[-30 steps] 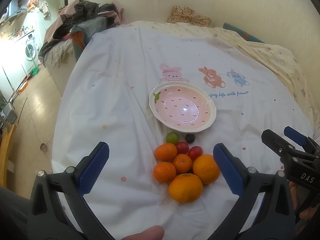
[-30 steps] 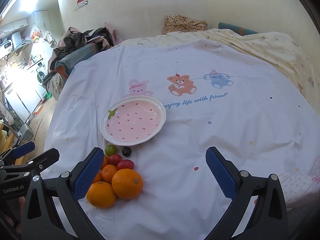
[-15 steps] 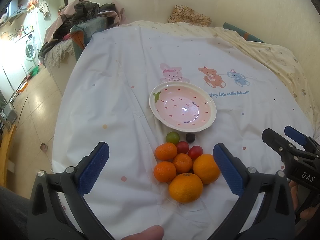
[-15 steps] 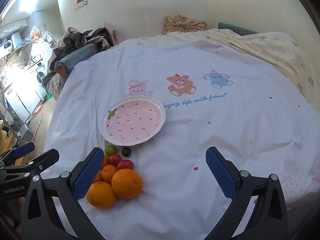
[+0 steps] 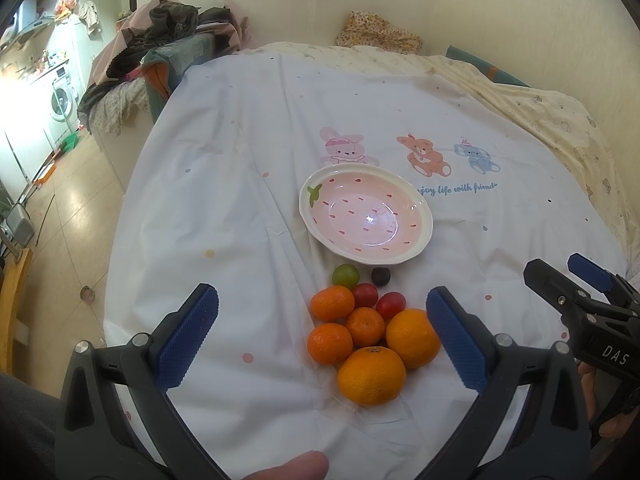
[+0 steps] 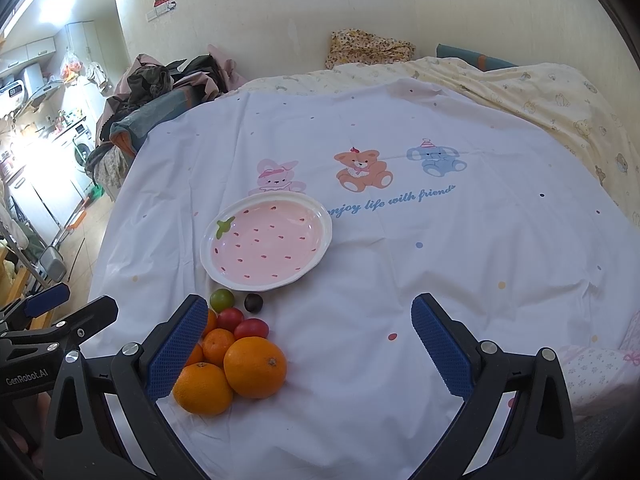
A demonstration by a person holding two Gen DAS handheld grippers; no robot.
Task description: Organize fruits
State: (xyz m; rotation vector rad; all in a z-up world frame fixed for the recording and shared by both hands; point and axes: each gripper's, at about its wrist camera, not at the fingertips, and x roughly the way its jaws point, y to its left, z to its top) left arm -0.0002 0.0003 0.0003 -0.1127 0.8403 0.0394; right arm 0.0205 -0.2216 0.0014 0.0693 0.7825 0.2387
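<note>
A pink strawberry-pattern bowl [image 5: 366, 218] [image 6: 266, 242] lies empty on the white cloth. Just in front of it sits a cluster of fruit: two large oranges [image 5: 371, 376] [image 6: 255, 367], several small mandarins [image 5: 332, 303] [image 6: 218, 346], two red cherry tomatoes [image 5: 365, 295] [image 6: 230, 319], a green one [image 5: 345, 275] [image 6: 221, 299] and a dark one [image 5: 380, 275] [image 6: 253, 303]. My left gripper [image 5: 322, 336] is open and empty, hovering over the fruit. My right gripper [image 6: 304, 344] is open and empty, to the right of the fruit.
The white cartoon-print cloth [image 6: 400, 240] covers a bed with a yellow sheet [image 6: 540, 92] at the back right. A pile of clothes [image 5: 168, 40] lies at the back left. The cloth's left edge drops to the floor [image 5: 60, 220].
</note>
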